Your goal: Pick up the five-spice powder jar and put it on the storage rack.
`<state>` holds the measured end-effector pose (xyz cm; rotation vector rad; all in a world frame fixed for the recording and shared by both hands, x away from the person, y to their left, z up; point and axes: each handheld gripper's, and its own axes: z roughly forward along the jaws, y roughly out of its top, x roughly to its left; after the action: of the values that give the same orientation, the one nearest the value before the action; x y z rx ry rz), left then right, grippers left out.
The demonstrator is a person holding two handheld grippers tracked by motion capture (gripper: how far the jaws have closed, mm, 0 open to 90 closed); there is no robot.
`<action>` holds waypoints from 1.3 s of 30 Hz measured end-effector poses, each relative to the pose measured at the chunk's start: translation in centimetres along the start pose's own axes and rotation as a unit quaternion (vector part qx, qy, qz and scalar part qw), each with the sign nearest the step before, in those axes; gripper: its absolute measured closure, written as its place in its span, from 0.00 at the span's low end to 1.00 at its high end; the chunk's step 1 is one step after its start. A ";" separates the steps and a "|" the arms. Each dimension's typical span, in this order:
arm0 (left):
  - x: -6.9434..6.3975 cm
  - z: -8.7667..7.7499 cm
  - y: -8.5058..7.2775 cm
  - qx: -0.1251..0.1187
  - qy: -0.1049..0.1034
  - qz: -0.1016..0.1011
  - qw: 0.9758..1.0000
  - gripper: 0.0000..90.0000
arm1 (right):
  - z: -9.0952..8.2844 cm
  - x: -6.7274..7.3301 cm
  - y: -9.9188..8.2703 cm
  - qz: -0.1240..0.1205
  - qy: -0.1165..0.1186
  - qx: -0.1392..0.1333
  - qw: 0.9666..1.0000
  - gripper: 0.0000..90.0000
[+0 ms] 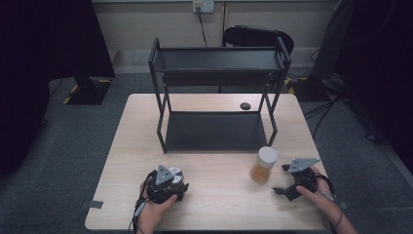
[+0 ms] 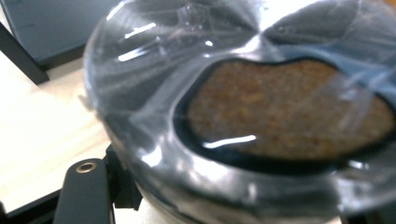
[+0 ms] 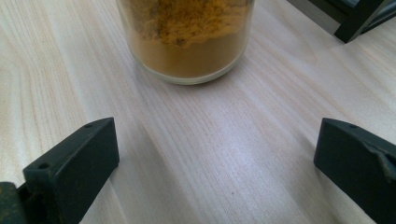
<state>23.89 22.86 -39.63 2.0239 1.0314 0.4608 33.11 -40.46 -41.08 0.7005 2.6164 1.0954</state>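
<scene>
At the near left of the tabletop (image 1: pixel 214 180), my left gripper (image 1: pixel 168 187) has its fingers clamped on a clear jar (image 2: pixel 243 112) of brown powder, probably glass: rigid, slick, breakable, best held around its side wall. My right gripper (image 1: pixel 292 187) fingers stand wide near the orange spice jar (image 1: pixel 264 165).

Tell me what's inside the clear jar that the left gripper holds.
The clear glass jar holds a brown, grainy powder. Glare and blur hide how full it is.

Left hand-held gripper (image 1: pixel 176 184) clamps a clear jar (image 1: pixel 175 174) near the desk's (image 1: pixel 219 209) front edge; right hand-held gripper (image 1: pixel 285 180), jaws apart, sits just beside the orange spice jar (image 1: pixel 264 165), black rack (image 1: pixel 216 97) behind.
</scene>
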 end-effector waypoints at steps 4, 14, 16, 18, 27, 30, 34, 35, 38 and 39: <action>0.2 -0.2 1.0 -0.002 -0.007 -0.004 1.000 0.35 | 0.0 0.0 0.0 0.000 0.000 0.000 1.000 0.00; 1.3 0.4 3.9 0.001 -0.030 -0.017 0.999 0.35 | 0.0 0.0 0.0 0.000 0.000 0.000 1.000 0.00; 1.4 0.6 4.5 0.002 -0.033 -0.017 0.999 0.35 | 0.0 0.0 0.0 0.000 0.000 0.000 1.000 0.00; 1.5 0.8 5.1 0.003 -0.036 -0.016 0.999 0.35 | 0.0 0.0 0.0 0.000 0.000 0.000 1.000 0.00; 1.2 1.6 7.5 0.012 -0.036 -0.004 0.999 0.35 | 0.0 0.0 0.0 0.000 0.000 0.000 1.000 0.00; 1.3 1.8 7.9 0.012 -0.037 -0.005 0.999 0.35 | 0.0 0.0 0.0 0.000 0.000 0.000 1.000 0.00; 1.5 2.3 8.8 0.007 -0.040 -0.012 0.999 0.35 | 0.0 0.0 0.0 0.000 0.000 0.000 1.000 0.00; 1.5 2.3 8.8 0.007 -0.040 -0.012 0.999 0.35 | 0.0 0.0 0.0 0.000 0.000 0.000 1.000 0.00; 1.5 2.5 9.7 0.008 -0.042 -0.012 0.999 0.35 | 0.0 0.0 0.0 0.000 0.000 0.000 1.000 0.00; 1.5 2.6 9.9 0.007 -0.043 -0.014 0.999 0.35 | 0.0 0.0 0.0 0.000 0.000 0.000 1.000 0.00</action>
<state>31.43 19.34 -33.45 2.0214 1.0111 0.3506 33.12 -40.46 -41.08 0.7006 2.6164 1.0956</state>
